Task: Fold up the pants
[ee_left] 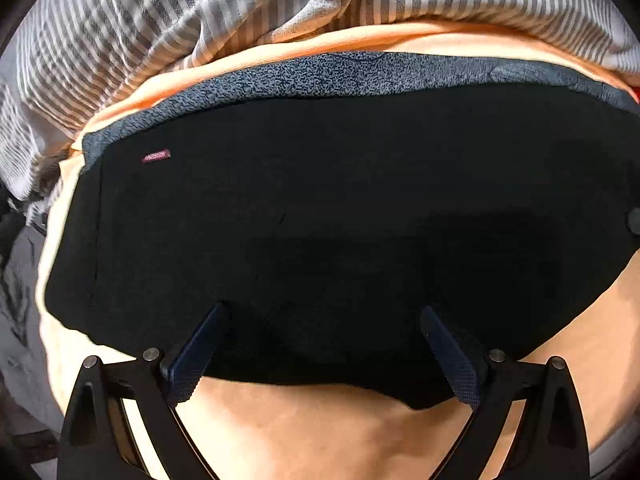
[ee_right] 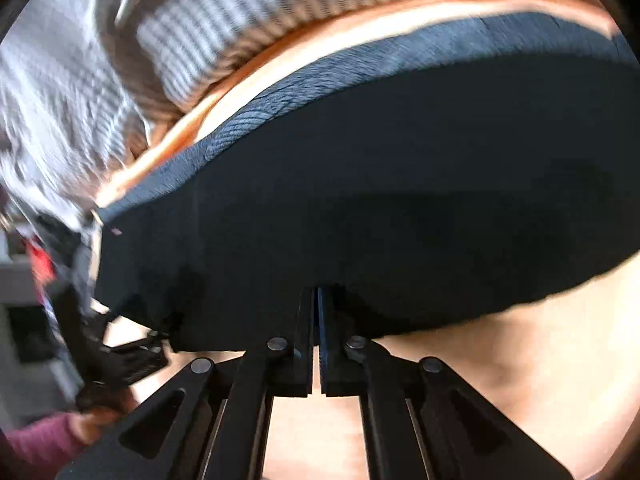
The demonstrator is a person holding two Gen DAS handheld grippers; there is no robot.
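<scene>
The black pants lie folded flat on an orange sheet, with a blue-grey speckled waistband along the far edge and a small red label at the far left. My left gripper is open, fingers spread over the pants' near edge. In the right wrist view the pants fill the middle. My right gripper is shut on the near edge of the pants. The left gripper shows at the lower left of that view.
A grey and white striped blanket is bunched up beyond the pants; it also shows in the right wrist view. Grey crumpled fabric lies at the left. A sleeve in dark pink is at the lower left.
</scene>
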